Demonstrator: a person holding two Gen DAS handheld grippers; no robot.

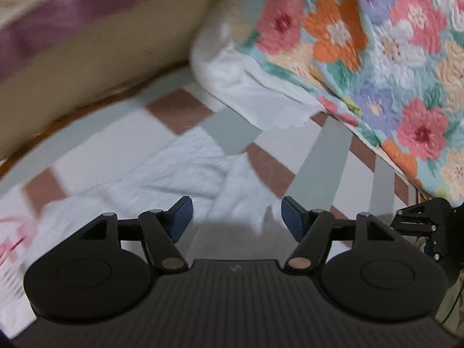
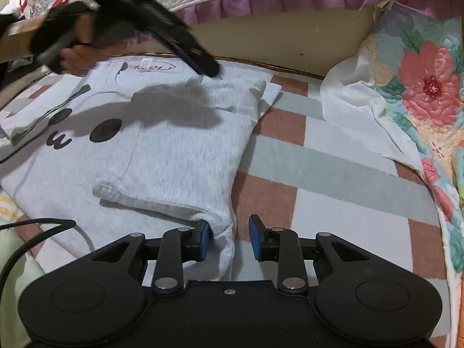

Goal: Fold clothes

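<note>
A light grey T-shirt (image 2: 162,150) with black dots lies partly folded on a checked blanket (image 2: 333,174); its right sleeve is folded in over the body. My right gripper (image 2: 227,239) is open at the shirt's near right corner, the cloth edge lying between its blue pads, not clamped. My left gripper (image 2: 200,61), seen in the right wrist view, hovers over the shirt's far right shoulder by the collar. In the left wrist view my left gripper (image 1: 236,217) is open just above the white-grey cloth (image 1: 162,171). The right gripper's body (image 1: 429,226) shows at that view's right edge.
A floral quilt (image 2: 429,81) with a white lining (image 1: 246,87) is heaped along the right. A bed edge with a purple frill (image 2: 261,3) and a beige side panel runs across the back. A black cable (image 2: 32,237) lies at the near left.
</note>
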